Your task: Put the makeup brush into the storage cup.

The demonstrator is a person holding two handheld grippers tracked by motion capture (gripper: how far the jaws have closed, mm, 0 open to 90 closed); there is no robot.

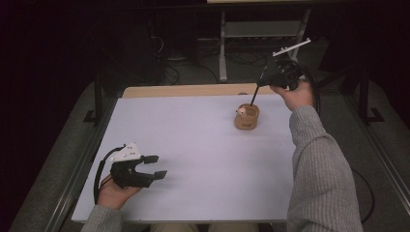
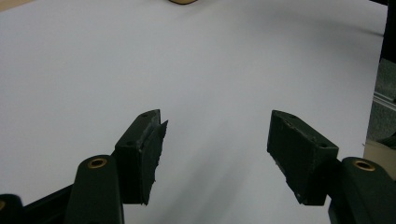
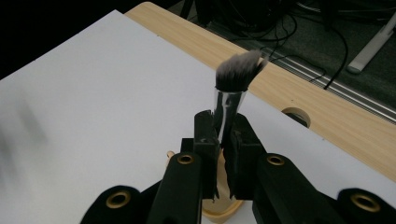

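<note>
The right hand-held gripper [image 3: 223, 140] pinches a makeup brush [image 3: 232, 91] by its silver ferrule, grey bristles up, above a tan wooden cup [image 1: 247, 117] at the far right of the white counter [image 1: 193, 145]. The cup bears dark lettering too small to read, and a pale object at its rim is hard to make out. The left hand-held gripper [image 1: 155, 166] rests near the front left corner, jaws spread, nothing between them.

cup [image 3: 219, 212] cut off, brush [image 3: 229, 100] handle hidden
</note>
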